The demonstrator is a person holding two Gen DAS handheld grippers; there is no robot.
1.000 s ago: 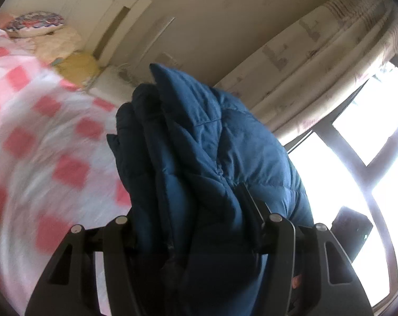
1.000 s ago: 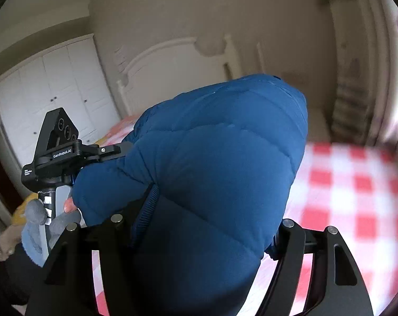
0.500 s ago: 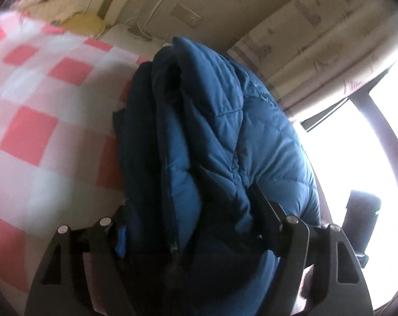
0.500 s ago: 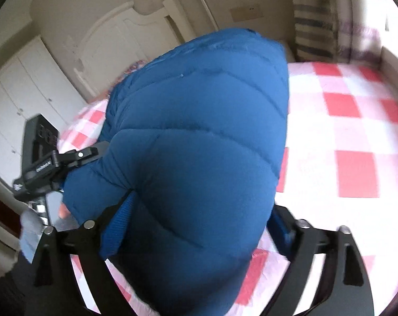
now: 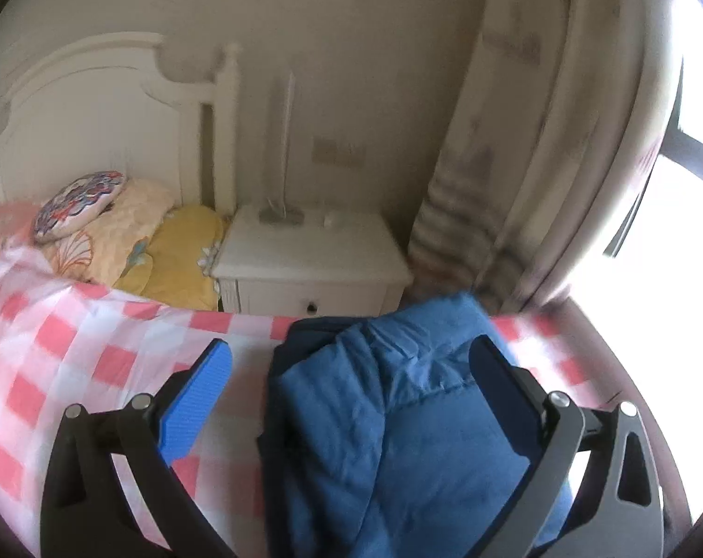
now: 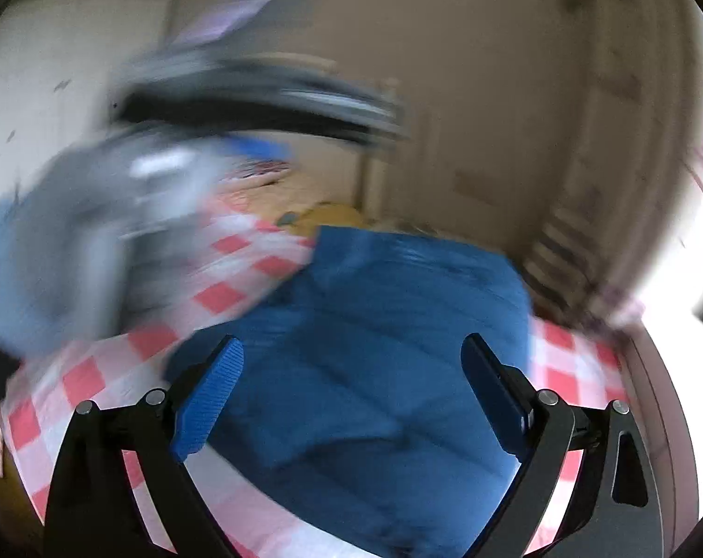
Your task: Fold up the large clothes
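A: Starting at the tongs: the left gripper [image 5: 351, 362] has its fingers spread wide with nothing pinched. Its left pad [image 5: 195, 402] stands over the checked bedspread [image 5: 72, 353], clear of the cloth, and the right finger lies against the blue padded jacket [image 5: 398, 428] without squeezing it.

B: And the other one?

A: The right gripper [image 6: 351, 367] is spread just as wide and holds nothing; the jacket [image 6: 374, 348] fills the gap between its fingers but neither pad looks pressed into it. This view is smeared, so fine contact I cannot tell.

B: So where does the garment sit?

A: Lying on the bed as a thick bundle, layers stacked with a fold edge showing on its left side, close to the bed's far edge by the white nightstand [image 5: 314, 255] and the curtain [image 5: 514, 139]. Pillows [image 5: 118, 228] sit well apart, up by the headboard.

B: Why the wide jaws?

A: My guess: a puffy coat needs a broad opening to let go of cleanly, and laying it flat on the bedspread lets the fold keep its shape. The blurred grey shape at upper left in the right view is probably the other handle.
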